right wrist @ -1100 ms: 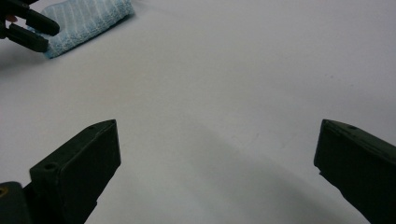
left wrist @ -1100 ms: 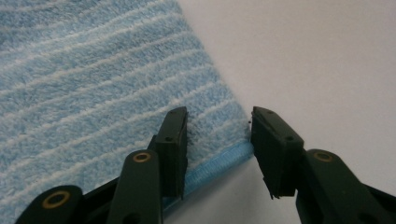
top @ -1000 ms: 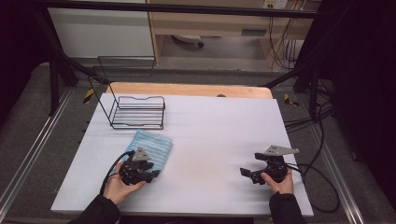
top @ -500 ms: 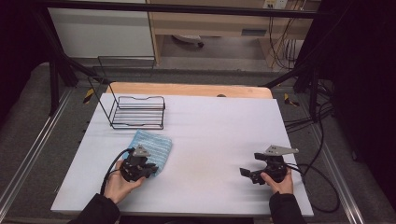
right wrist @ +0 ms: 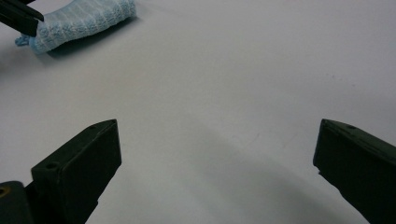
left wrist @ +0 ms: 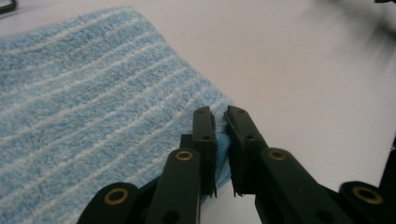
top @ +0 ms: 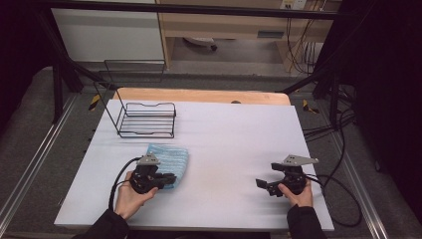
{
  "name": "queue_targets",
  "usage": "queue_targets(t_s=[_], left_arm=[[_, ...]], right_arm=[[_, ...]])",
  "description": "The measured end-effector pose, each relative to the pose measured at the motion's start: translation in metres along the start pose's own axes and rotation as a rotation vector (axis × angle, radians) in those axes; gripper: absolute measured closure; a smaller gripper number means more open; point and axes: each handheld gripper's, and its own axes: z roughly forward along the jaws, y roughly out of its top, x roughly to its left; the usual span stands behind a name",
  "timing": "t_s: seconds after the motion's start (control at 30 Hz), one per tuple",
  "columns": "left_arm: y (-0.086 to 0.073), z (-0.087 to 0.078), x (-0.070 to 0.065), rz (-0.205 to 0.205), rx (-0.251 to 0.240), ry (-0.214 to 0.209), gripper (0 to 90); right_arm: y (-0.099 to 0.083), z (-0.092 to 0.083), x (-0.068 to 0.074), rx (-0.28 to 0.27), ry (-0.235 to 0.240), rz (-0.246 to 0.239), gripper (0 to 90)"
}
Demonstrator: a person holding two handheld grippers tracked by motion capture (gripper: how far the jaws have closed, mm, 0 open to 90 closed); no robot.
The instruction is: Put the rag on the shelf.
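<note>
On my feed, the folded towel [top: 169, 160] at lower left of the high view is light blue with thin white stripes, its pile showing paler lines in the left gripper view. The left gripper [left wrist: 220, 140] I see is black with brass-coloured rivets; the right gripper [top: 263, 185] is black, topped by a grey plate. The table [top: 234, 134] is plain white, its far edge pale wood. The wire rack [top: 147, 119] is black.

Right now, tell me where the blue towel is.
In the high view the folded blue towel lies on the white table, left of centre, just in front of the wire rack. The left gripper pinches its near corner.
</note>
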Motion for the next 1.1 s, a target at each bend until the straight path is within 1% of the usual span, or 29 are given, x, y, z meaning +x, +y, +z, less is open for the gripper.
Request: queue_targets(t_s=[0.07,0.13,0.23,0.27,0.3,0.37,0.43,0.47,0.5,0.53,0.57,0.6,0.63,0.67,0.7,0.73,0.8,0.83,0.87,0.93,0.97,1.0,1.07,1.1], left_arm=[[0.002,0.006,-0.007,-0.002,-0.007,-0.016,82.0],[0.004,0.012,-0.014,0.003,-0.001,-0.027,81.9],[0.007,0.024,-0.025,0.014,0.007,-0.027,81.6],[0.008,0.031,-0.030,0.014,0.009,-0.022,81.2],[0.008,0.031,-0.030,0.014,0.009,-0.022,80.9],[0.009,0.037,-0.032,0.014,0.011,-0.016,80.4],[0.007,0.039,-0.032,0.004,0.016,-0.017,78.8],[0.007,0.039,-0.031,0.001,0.014,-0.018,75.4],[0.007,0.038,-0.030,0.000,0.008,-0.017,73.3],[0.007,0.035,-0.030,0.000,0.002,-0.016,73.3],[0.007,0.032,-0.030,0.000,-0.006,-0.017,70.7],[0.008,0.028,-0.029,0.010,-0.008,-0.012,63.9],[0.008,0.024,-0.028,0.016,-0.016,-0.007,61.0],[0.008,0.020,-0.027,0.026,-0.017,0.006,61.0],[0.008,0.016,-0.025,0.031,-0.020,0.020,58.6],[0.008,0.011,-0.023,0.042,-0.020,0.033,53.0],[0.006,0.002,-0.018,0.047,-0.027,0.057,48.7],[0.004,-0.002,-0.015,0.047,-0.032,0.070,46.2],[0.003,-0.005,-0.013,0.047,-0.033,0.081,46.2],[0.001,-0.013,-0.004,0.038,-0.040,0.115,39.5],[0.000,-0.015,-0.001,0.036,-0.044,0.124,37.0],[0.000,-0.017,0.004,0.027,-0.047,0.138,37.0],[-0.001,-0.021,0.010,0.024,-0.049,0.159,32.4],[-0.001,-0.024,0.013,0.016,-0.053,0.170,30.1]], right_arm=[[0.000,0.000,0.000,0.001,-0.001,-0.001,1.6],[0.000,0.001,0.000,0.002,0.000,0.002,1.6],[0.000,0.001,0.001,0.008,0.001,0.004,1.6],[0.000,0.001,0.001,0.007,0.001,0.002,1.6],[0.000,0.001,0.001,0.007,0.001,0.002,1.6],[-0.001,0.001,0.001,0.006,0.001,0.004,1.6],[-0.001,0.001,0.001,0.006,0.002,0.003,1.6],[-0.001,0.001,0.001,0.006,0.001,0.004,1.6],[-0.001,0.001,0.001,0.006,0.001,0.004,1.7],[-0.001,0.001,0.001,0.006,0.001,0.004,1.7],[-0.001,0.002,0.001,0.007,0.000,0.004,1.7],[-0.001,0.002,0.001,0.009,0.002,0.005,1.7],[-0.001,0.002,0.001,0.010,0.002,0.004,1.7],[-0.001,0.002,0.001,0.010,0.002,0.004,1.7],[-0.001,0.002,0.001,0.009,0.002,0.002,1.7],[-0.001,0.002,0.001,0.011,0.000,0.005,1.7],[-0.001,0.002,0.001,0.009,-0.001,0.004,1.7],[-0.001,0.002,0.001,0.010,-0.002,0.004,1.8],[-0.001,0.002,0.001,0.010,-0.002,0.004,1.8],[-0.001,0.002,0.001,0.014,-0.006,0.008,1.7],[-0.001,0.002,0.001,0.013,-0.006,0.008,1.8],[-0.001,0.002,0.001,0.013,-0.006,0.008,1.8],[-0.001,0.002,0.001,0.011,-0.006,0.009,1.8],[-0.001,0.002,0.001,0.009,-0.007,0.008,1.8]])
